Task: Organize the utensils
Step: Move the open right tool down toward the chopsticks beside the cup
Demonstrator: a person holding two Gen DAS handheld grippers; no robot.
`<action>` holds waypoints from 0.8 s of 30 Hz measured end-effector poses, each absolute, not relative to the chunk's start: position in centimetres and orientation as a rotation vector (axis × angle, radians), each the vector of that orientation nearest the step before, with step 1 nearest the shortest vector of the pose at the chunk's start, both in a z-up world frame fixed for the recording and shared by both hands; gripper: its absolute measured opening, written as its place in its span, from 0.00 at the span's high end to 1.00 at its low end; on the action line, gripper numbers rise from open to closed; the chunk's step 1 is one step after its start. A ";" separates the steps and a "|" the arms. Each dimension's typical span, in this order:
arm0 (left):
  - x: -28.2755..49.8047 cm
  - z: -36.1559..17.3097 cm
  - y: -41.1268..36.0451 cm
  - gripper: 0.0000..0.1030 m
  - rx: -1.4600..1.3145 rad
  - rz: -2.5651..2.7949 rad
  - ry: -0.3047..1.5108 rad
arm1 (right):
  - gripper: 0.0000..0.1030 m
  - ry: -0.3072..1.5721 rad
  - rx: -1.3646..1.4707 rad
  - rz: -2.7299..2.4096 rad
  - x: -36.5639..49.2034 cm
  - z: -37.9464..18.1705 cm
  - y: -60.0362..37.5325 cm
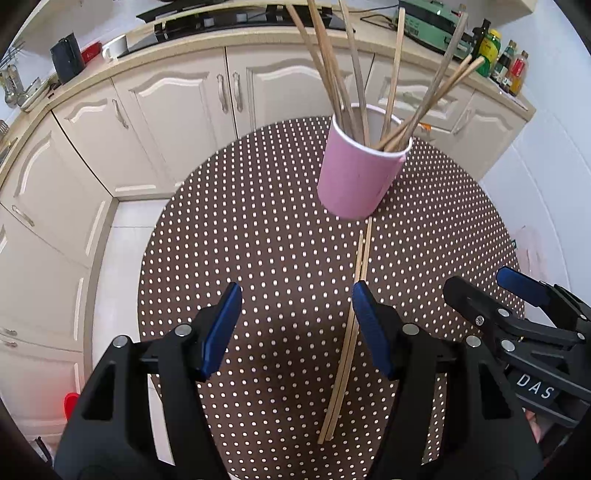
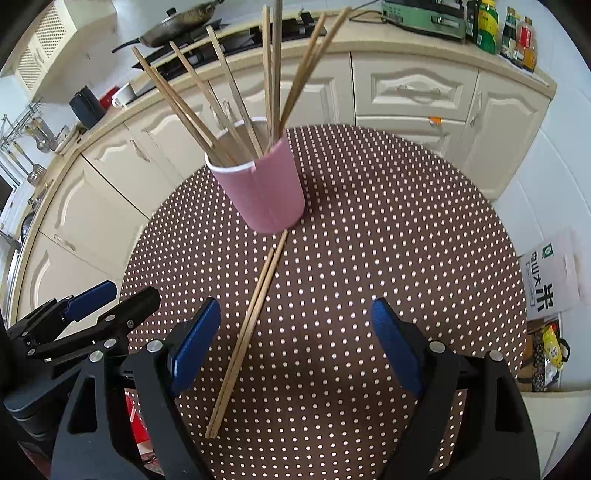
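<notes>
A pink cup (image 1: pixel 358 177) stands on the round brown dotted table (image 1: pixel 258 229) and holds several wooden chopsticks (image 1: pixel 332 66). Two wooden chopsticks (image 1: pixel 351 332) lie side by side on the table, from the cup's base toward me. My left gripper (image 1: pixel 295 317) is open and empty above the table, the pair beside its right finger. In the right wrist view the cup (image 2: pixel 266 188) is ahead at left and the lying pair (image 2: pixel 251 325) runs just right of the left finger. My right gripper (image 2: pixel 295 332) is open and empty. Each gripper shows in the other's view: the right (image 1: pixel 491 291), the left (image 2: pixel 110 295).
Cream kitchen cabinets (image 1: pixel 177 96) and a countertop with a stove (image 1: pixel 221 18) curve behind the table. Bottles (image 1: pixel 498 55) stand at the right end of the counter. A rice bag (image 2: pixel 550 277) sits on the floor to the right of the table (image 2: pixel 406 221).
</notes>
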State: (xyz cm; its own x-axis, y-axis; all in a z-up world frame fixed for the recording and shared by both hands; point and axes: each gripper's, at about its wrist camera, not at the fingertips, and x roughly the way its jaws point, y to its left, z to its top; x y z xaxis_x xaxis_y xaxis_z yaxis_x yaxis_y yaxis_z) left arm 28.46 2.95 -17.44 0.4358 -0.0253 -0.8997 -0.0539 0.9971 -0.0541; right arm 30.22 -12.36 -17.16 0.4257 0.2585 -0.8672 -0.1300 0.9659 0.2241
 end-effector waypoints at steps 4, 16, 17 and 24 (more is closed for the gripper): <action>28.4 -18.6 3.0 0.40 -0.070 0.015 1.151 | 0.22 1.143 0.126 0.234 30.2 -18.3 -12.0; 29.0 -21.7 4.8 0.40 -0.080 0.014 1.240 | 0.22 1.243 0.094 0.219 31.5 -21.6 -10.1; 29.0 -21.9 5.0 0.40 -0.080 0.016 1.245 | 0.22 1.254 0.090 0.218 31.6 -21.9 -10.0; 29.8 -23.1 6.3 0.37 -0.094 0.016 1.282 | 0.22 1.285 0.070 0.193 32.7 -23.5 -8.6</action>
